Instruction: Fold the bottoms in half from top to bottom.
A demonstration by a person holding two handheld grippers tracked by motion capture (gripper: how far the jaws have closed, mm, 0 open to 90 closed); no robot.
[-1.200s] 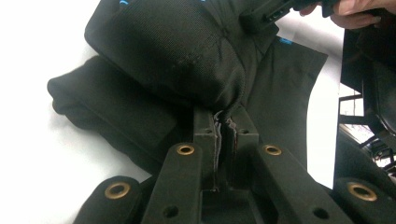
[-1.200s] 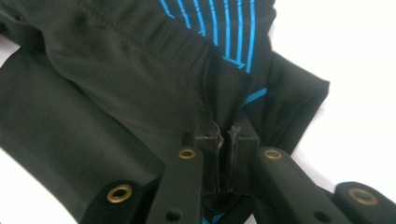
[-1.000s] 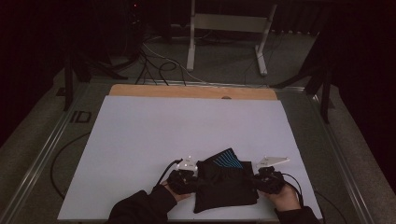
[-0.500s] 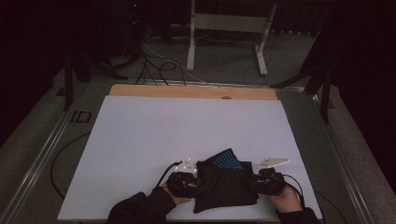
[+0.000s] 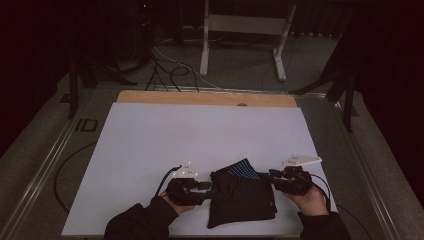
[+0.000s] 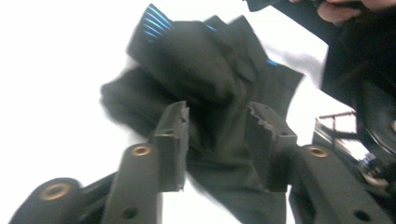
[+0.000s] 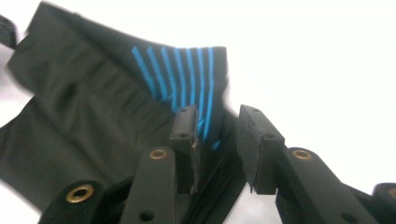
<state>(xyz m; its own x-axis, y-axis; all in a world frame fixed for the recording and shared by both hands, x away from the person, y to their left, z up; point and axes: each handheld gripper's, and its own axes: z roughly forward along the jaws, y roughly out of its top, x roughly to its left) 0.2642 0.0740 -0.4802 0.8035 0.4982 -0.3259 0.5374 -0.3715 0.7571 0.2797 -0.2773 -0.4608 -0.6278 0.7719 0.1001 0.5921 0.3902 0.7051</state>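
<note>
Jaws on both sides stand parted right now, having just been working open and then easing back in a touch: the left gripper (image 5: 207, 187) sits at the left edge of the folded black garment (image 5: 242, 199) with cloth bunched between its jaws but not pinched, from what the left gripper view gives me, and the right gripper (image 5: 270, 176) is at the right edge, jaws apart beside the blue-striped corner (image 7: 187, 70). That garment lies near the front edge of the white table sheet (image 5: 200, 135), already a compact dark bundle, so I'd say the folding looks nearly finished, with maybe a last tidy left. As for writing, I can make out "ID" (image 5: 86, 125) on the table frame to the left; nothing readable on the cloth.
</note>
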